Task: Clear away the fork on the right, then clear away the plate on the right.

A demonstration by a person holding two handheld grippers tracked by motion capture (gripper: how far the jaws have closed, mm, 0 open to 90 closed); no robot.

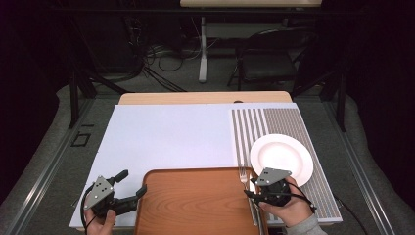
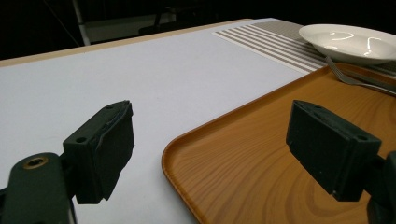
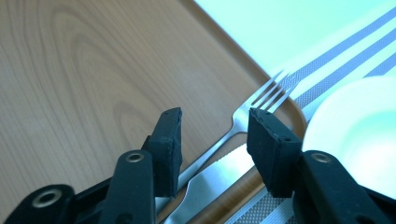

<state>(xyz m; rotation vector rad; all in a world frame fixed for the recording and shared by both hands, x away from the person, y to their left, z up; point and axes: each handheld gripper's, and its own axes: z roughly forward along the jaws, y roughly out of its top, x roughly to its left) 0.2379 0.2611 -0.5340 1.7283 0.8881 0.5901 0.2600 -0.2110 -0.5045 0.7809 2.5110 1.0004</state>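
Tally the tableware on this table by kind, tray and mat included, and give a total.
Fork: 1
Knife: 1
Plate: 1
Tray: 1
Mat: 1
Total: 5

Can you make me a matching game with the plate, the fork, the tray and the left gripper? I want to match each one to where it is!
Things:
1. plate
2. fork
3. tray
4. left gripper

Places:
A. at the tray's left edge, jaws open
B. on the white sheet, nearest the person
C. on the striped mat
D. along the tray's right side, next to a knife

Pairs: 1-C, 2-D, 3-B, 4-A
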